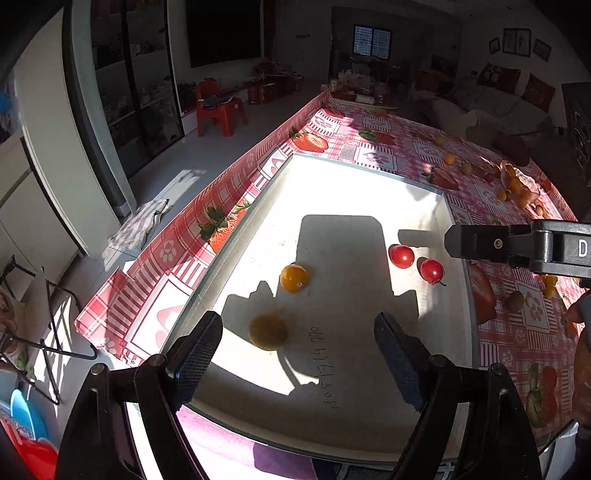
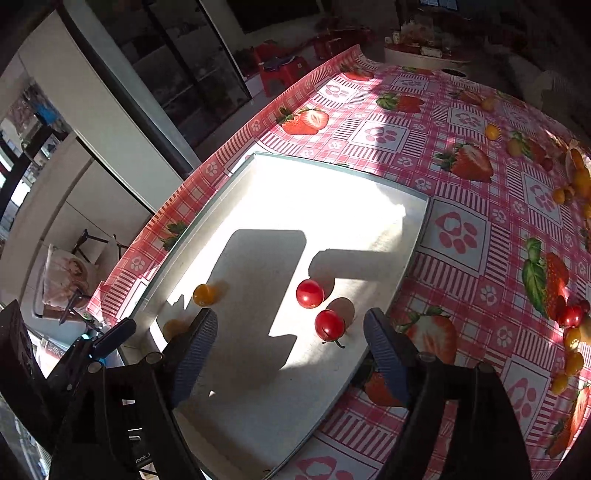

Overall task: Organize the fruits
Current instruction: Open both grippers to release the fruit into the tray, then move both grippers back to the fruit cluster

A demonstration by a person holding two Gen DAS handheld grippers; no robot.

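Tomatoes: two red cherry tomatoes [image 2: 319, 308] and two yellow tomatoes [image 1: 293, 278] on white tray [image 2: 332, 192], mid-frame.
Left gripper [image 1: 298, 347]: fingers spread, empty.
Right gripper [image 2: 290, 341]: fingers spread, empty.

Pink checked tablecloth [image 1: 388, 147] with strawberry and paw prints lies ahead of and to the right of both grippers. Red plastic chair [image 1: 218, 107] far ahead-left on the floor, something dark on its seat. Crumpled checked cloth [image 1: 142, 223] on the floor left of the left gripper, below the table edge. Black folding rack [image 1: 40, 317] closer in, far left. Dark screen [image 1: 223, 29] on the far wall ahead. Framed pictures [image 1: 517, 42] upper right, above a pale sofa [image 1: 491, 107] with red cushions.
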